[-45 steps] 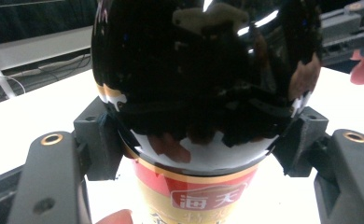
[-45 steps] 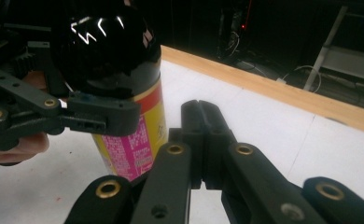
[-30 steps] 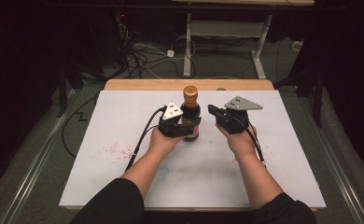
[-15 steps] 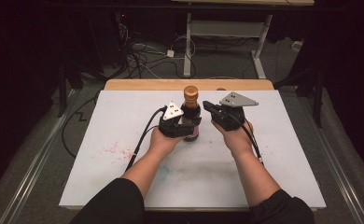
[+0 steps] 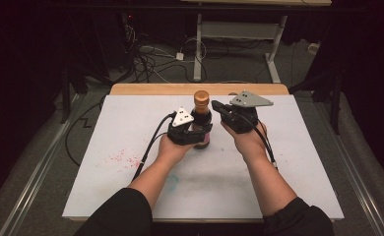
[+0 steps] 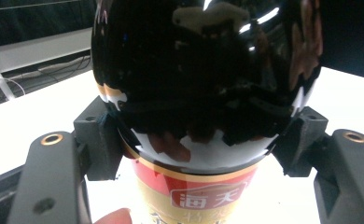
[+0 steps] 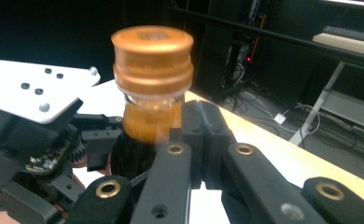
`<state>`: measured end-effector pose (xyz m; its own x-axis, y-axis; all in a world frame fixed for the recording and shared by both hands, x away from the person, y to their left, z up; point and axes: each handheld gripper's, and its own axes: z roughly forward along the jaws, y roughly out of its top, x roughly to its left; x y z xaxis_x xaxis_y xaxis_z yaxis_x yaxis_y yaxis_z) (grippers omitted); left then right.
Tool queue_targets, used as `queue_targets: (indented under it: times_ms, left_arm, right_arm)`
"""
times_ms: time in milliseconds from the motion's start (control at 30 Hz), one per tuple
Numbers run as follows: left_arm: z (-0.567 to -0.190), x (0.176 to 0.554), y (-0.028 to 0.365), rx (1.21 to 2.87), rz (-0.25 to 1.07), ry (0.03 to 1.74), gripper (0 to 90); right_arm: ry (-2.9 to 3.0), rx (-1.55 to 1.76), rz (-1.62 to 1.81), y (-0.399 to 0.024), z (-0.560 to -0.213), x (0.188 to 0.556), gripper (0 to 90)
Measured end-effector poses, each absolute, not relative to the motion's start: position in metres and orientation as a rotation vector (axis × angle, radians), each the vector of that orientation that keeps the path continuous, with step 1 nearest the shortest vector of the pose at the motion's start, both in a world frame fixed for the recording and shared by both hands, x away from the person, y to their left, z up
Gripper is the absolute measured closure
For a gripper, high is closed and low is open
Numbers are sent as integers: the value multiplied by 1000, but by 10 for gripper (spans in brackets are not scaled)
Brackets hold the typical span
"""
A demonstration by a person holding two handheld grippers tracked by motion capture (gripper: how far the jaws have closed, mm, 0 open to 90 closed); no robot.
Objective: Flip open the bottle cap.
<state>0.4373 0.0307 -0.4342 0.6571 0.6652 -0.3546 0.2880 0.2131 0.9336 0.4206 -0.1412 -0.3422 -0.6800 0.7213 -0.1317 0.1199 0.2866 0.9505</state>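
A dark sauce bottle with an orange cap and a red and gold label stands upright on the white mat. My left gripper is shut on its wide body; in the left gripper view the two pads press on either side of the glossy bottle. My right gripper is shut with nothing between its jaws. Its tips hover just right of the bottle's neck. In the right gripper view the closed jaws stand right beside the neck, below the cap.
The white mat covers a wooden table and carries faint pink marks at the left. Cables trail from both grippers. Beyond the table, on the dark floor, stand a desk frame and loose cables.
My right gripper has risen a little and edged toward the bottle's neck. My left gripper and the bottle have stayed put.
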Motion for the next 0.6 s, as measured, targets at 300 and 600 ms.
queue_targets:
  times_ms: [300,600]
  left_arm:
    - [-434,438,30,1360,314,881,285]
    - [-434,437,30,1373,317,878,285]
  right_arm:
    - [2002,729,1400,-138,-331,417,900]
    - [2010,714,1391,-135,-325,414,900]
